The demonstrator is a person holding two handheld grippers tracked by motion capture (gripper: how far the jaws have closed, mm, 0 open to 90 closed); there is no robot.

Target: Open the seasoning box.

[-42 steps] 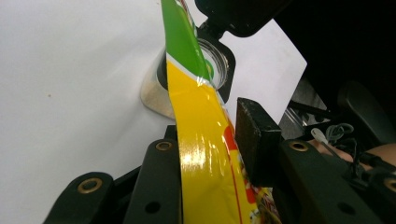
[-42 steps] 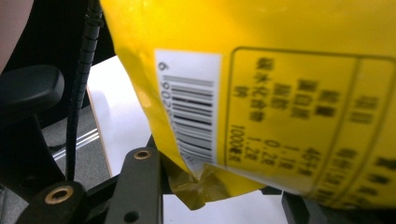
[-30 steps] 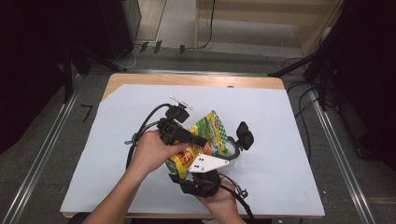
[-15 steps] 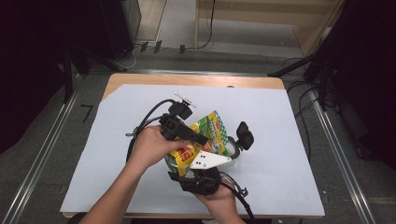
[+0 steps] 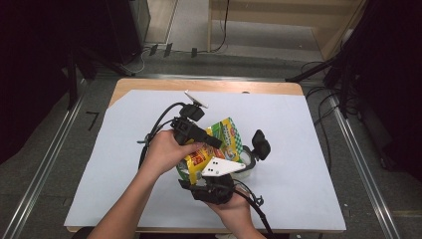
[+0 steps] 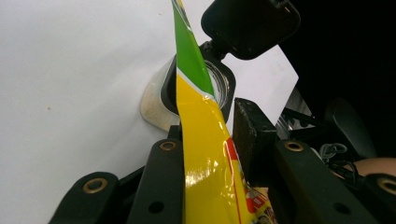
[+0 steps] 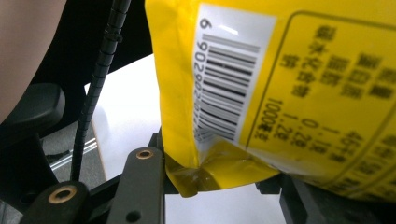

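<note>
— Holding what, near the middle of the table (image 5: 124, 169), a little toward its near edge?

— A yellow-and-green bag (image 5: 226, 134), kept up off the white sheet between both grippers. Printed with a barcode and small text on its yellow back, seen close in the right gripper view.

— And the left gripper (image 5: 211, 142)?

— Clamped on the bag's thin edge: in the left gripper view, one pad flat against the yellow film, the other just beside it. Jaws just been closing, bag between them.

— The right gripper (image 5: 244, 167)?

— Under the bag, at its lower corner. Crimped corner resting down between the two jaws in the right gripper view; cannot tell whether the pads press it.

— Any container?

— A glass jar (image 6: 219, 86), black collar round its mouth, hinged black lid (image 6: 250, 23) flipped up and open. Standing right behind the bag's green end, on the far side from the left gripper. Contents hidden; inside too dim to tell. Bag sealed along the visible edges, contents unseen.
</note>
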